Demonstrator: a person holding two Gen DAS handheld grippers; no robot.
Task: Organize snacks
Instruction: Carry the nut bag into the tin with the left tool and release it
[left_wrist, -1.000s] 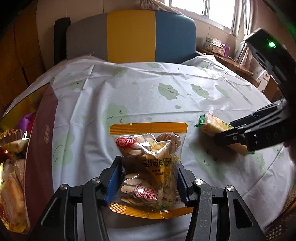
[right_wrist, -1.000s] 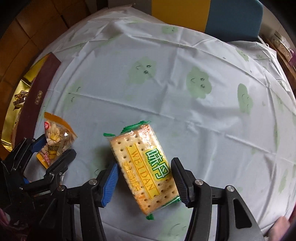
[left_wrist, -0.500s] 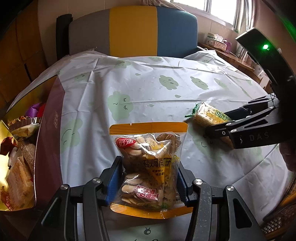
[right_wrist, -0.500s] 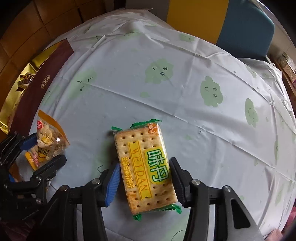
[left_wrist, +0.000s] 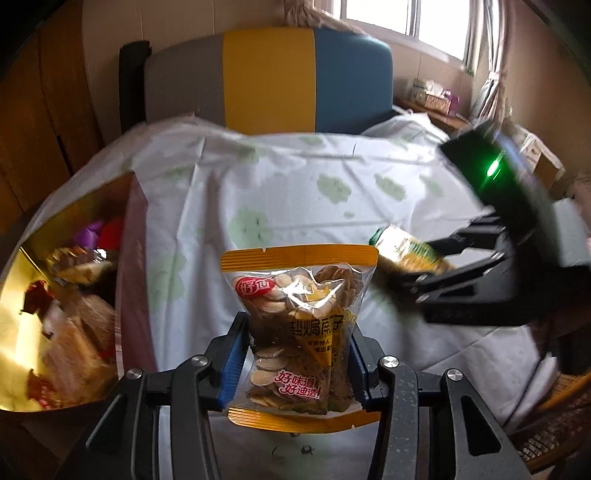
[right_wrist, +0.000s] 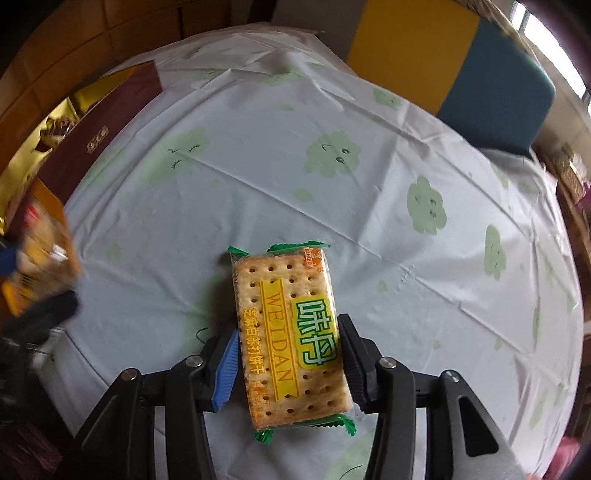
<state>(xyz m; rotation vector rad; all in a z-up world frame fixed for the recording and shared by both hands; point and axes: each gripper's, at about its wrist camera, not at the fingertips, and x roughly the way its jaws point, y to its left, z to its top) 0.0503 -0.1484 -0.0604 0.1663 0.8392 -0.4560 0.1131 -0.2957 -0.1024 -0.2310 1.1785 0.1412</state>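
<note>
The seed bag (left_wrist: 299, 328) sits squeezed between the left claw's (left_wrist: 295, 363) two blue pads. The cracker pack (right_wrist: 290, 334) is pinched in the right claw (right_wrist: 288, 363). Left of the left claw is the gold snack box (left_wrist: 22, 321) on the tablecloth (left_wrist: 295, 184).

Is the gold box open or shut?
Open. The left wrist view looks straight into the box: gold inner walls and wrapped snacks show, with no lid over them.
</note>
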